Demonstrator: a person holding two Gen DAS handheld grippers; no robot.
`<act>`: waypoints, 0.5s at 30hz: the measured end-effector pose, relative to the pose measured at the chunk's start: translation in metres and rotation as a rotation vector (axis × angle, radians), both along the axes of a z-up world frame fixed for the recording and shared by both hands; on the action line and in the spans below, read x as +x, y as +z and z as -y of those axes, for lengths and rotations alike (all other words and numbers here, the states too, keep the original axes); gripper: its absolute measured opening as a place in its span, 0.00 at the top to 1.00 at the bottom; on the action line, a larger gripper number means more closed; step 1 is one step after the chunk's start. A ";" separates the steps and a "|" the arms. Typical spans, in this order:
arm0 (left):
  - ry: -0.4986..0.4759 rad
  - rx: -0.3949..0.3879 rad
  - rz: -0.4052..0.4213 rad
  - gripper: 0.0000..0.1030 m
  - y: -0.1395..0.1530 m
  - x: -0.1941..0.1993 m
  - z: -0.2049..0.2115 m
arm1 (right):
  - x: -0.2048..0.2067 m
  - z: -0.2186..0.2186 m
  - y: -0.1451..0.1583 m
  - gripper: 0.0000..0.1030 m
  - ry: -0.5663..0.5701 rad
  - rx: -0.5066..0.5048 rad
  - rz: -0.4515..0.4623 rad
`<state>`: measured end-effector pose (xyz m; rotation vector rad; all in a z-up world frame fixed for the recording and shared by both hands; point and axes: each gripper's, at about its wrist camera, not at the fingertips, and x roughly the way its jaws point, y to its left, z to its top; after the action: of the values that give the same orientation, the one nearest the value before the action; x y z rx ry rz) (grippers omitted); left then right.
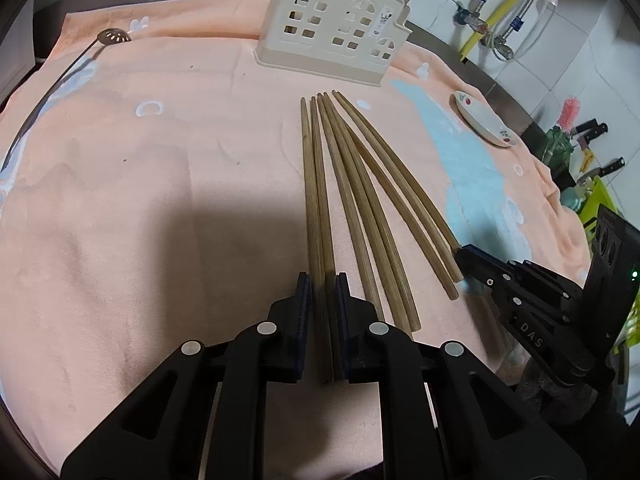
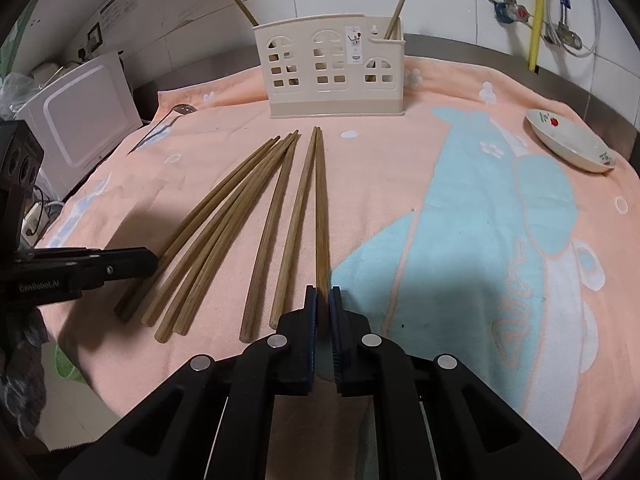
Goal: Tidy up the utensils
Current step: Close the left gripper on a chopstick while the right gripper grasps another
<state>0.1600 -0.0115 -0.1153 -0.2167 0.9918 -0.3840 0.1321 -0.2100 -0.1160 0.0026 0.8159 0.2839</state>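
Lying fanned on the peach towel [image 2: 400, 184] mid-tabletop, the chopsticks [image 2: 256, 216] point toward the cream holder [image 2: 336, 76] at the far edge. My left hand-held gripper [image 1: 322, 280] clamps the two leftmost sticks [image 1: 318, 200]; my right hand-held gripper [image 2: 323, 292] grips the rightmost stick [image 2: 321, 208]. A small dish [image 2: 572, 148] sits near the right edge.

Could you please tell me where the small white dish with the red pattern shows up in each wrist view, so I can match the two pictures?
Left wrist view: the dish lies at the right edge of the towel, right of the chopsticks.
Right wrist view: the dish lies at upper right, near the towel's far right corner.
Shared landmark: the cream utensil holder.
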 end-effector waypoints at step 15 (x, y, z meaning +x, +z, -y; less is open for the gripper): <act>0.013 0.125 0.028 0.88 0.002 -0.003 0.010 | 0.005 -0.004 -0.002 0.93 0.006 -0.067 0.031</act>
<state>0.1570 -0.0213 -0.1129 -0.1042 0.9832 -0.3109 0.1369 -0.2058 -0.1177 -0.0665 0.7943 0.2618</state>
